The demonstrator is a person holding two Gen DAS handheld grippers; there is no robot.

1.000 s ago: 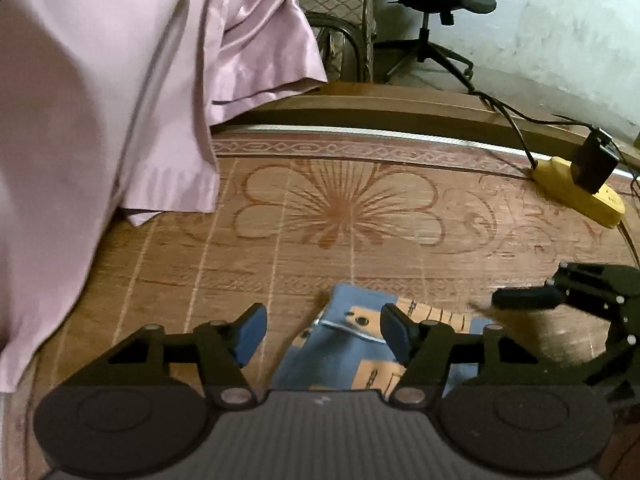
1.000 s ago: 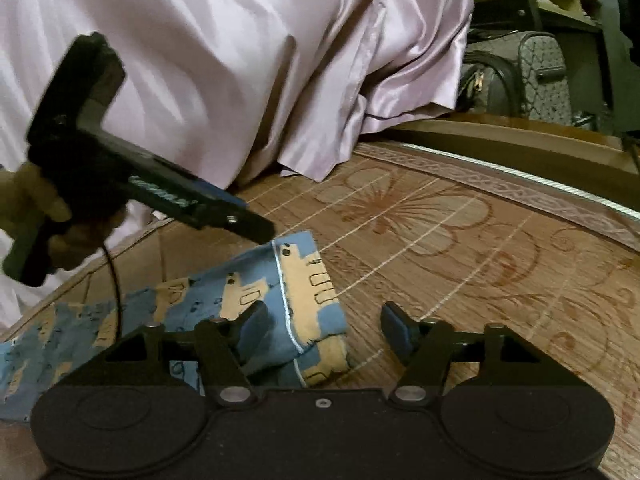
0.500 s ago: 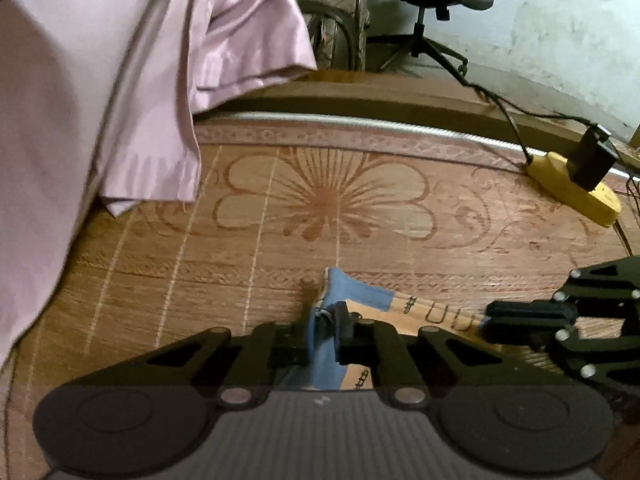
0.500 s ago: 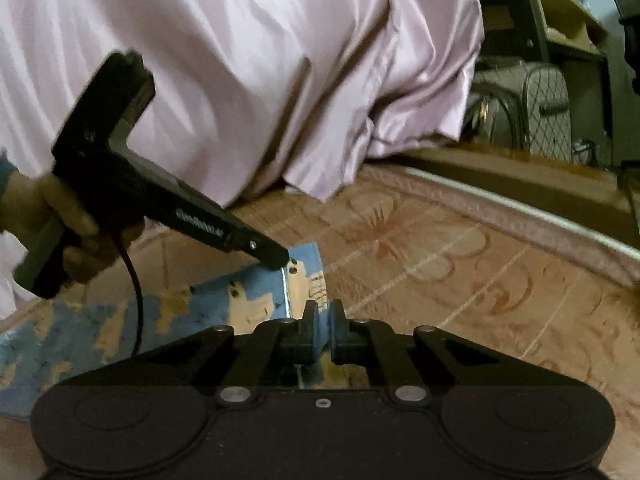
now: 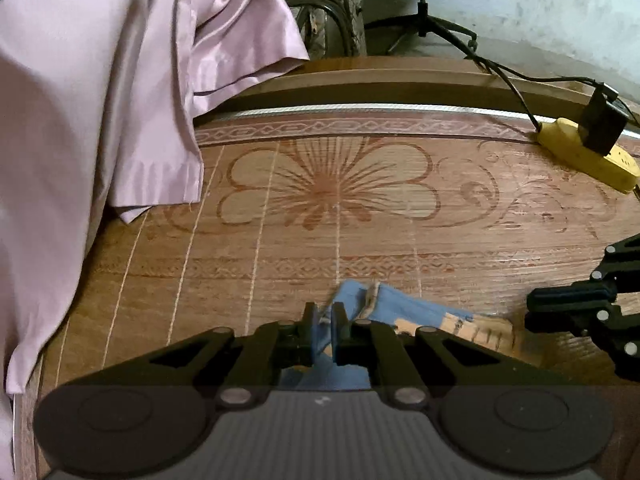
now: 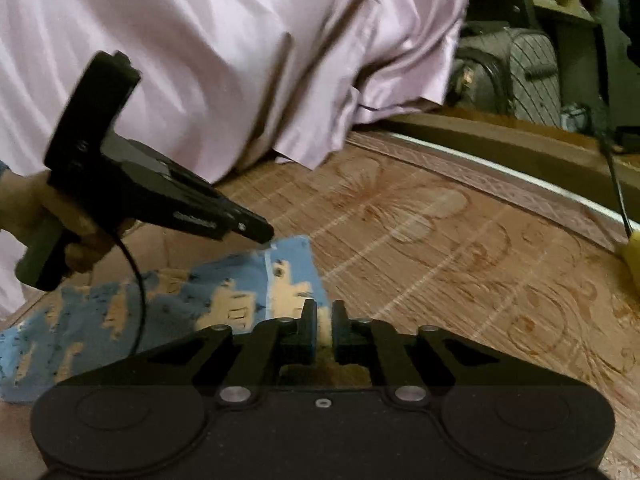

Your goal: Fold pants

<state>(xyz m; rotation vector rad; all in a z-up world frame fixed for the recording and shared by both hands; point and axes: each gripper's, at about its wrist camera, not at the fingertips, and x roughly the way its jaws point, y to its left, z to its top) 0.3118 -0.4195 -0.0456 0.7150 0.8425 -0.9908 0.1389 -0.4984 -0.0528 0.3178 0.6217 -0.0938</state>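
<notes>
Both claws are pinching the blue pants (image 6: 240, 300) lying on the floral mat (image 5: 328, 196): the left gripper (image 5: 325, 322) and the right gripper (image 6: 323, 322) are each clamping one corner.

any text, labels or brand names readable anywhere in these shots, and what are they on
None can be read.
Left gripper: a pale marking on its side, seen from the right wrist view, too blurred to read.
Pants: printed tan shapes on blue, no legible letters.
Yellow power strip and the black adapter plugged into it: no readable label.
Woven mat: floral pattern only.
</notes>
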